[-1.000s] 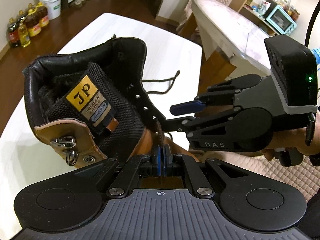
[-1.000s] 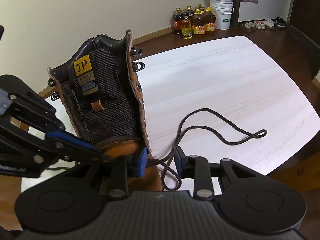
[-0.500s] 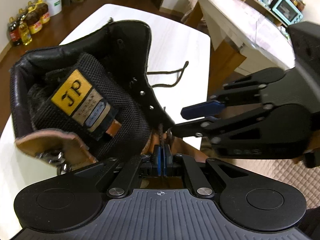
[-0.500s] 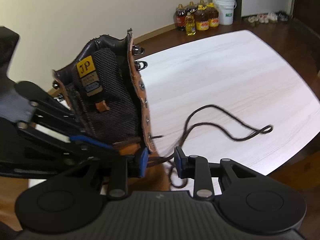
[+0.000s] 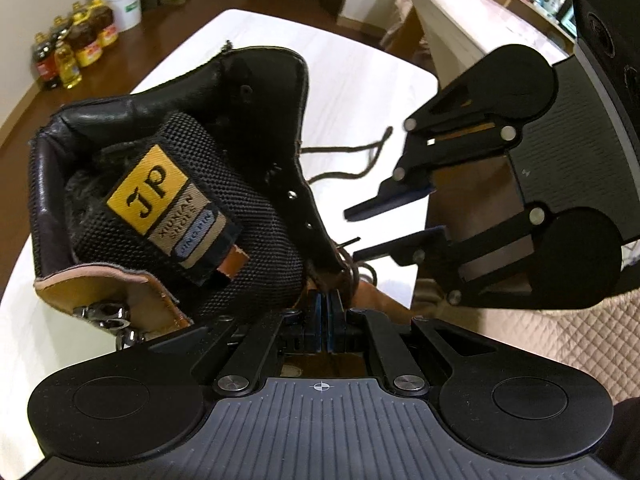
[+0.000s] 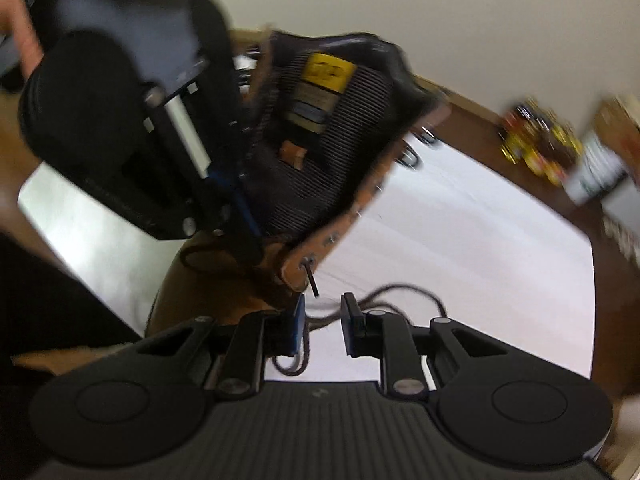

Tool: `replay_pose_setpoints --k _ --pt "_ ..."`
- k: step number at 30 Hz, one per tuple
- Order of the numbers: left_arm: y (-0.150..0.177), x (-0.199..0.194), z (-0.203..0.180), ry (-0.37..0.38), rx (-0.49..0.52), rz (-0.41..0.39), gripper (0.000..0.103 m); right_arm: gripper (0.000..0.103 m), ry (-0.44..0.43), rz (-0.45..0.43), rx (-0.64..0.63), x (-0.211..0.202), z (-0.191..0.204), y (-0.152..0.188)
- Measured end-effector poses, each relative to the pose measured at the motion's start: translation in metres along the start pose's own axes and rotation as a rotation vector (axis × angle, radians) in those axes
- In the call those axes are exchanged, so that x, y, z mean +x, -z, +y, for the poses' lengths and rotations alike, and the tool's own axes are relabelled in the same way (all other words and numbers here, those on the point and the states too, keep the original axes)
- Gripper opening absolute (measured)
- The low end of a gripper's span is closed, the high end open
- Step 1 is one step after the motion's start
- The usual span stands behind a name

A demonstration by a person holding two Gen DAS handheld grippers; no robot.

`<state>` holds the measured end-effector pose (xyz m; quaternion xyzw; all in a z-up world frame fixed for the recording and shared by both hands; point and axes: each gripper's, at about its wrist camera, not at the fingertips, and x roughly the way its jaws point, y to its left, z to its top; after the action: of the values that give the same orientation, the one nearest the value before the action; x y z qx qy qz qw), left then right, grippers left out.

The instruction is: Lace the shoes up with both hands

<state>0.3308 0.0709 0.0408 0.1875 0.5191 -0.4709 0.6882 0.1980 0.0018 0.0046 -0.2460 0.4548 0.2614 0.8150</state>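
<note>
The left claw (image 5: pixel 323 306) is pinched tight on the dark lace (image 5: pixel 352 276) at the boot's (image 5: pixel 224 184) throat. The right claw (image 6: pixel 322 322), its jaws closing but apart, brackets the lace tip poking through a lower eyelet (image 6: pixel 307 261). The tan boot stands on the white tabletop (image 5: pixel 360 92), slack lace trailing beyond.

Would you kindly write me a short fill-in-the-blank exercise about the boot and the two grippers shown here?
1. The yellow label on the black mesh tongue of the brown leather boot reads ____.
2. The boot stands on a ____ table.
3. The dark brown lace's stiff tip pokes out of an ____ in the boot's flap.
4. The left gripper is ____.

Answers: JP; white; eyelet; shut
</note>
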Motion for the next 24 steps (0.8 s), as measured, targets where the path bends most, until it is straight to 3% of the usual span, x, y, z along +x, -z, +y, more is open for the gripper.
replay_pose_setpoints --k 7,10,13,17,21,24 --pt "0.000 -0.002 -0.002 -0.013 -0.047 -0.016 0.003 0.003 -0.063 -0.002 -0.149 0.008 0.000 -0.007" --pt "0.006 -0.010 -0.003 -0.010 -0.070 -0.017 0.007 0.003 -0.082 -0.002 -0.106 0.004 -0.006 -0.004" --pt "0.036 -0.034 -0.001 0.004 -0.108 -0.023 0.014 0.002 -0.088 0.026 -0.035 -0.003 -0.010 0.005" --pt "0.082 -0.048 0.005 -0.087 -0.083 0.042 0.019 0.002 -0.081 0.053 0.043 -0.012 -0.013 0.021" --pt "0.129 -0.040 0.015 -0.274 0.083 0.170 0.019 0.002 -0.076 0.083 0.112 -0.016 -0.014 0.039" --pt "0.140 -0.030 0.026 -0.308 0.161 0.225 0.019 0.002 -0.069 0.095 0.122 -0.018 -0.011 0.040"
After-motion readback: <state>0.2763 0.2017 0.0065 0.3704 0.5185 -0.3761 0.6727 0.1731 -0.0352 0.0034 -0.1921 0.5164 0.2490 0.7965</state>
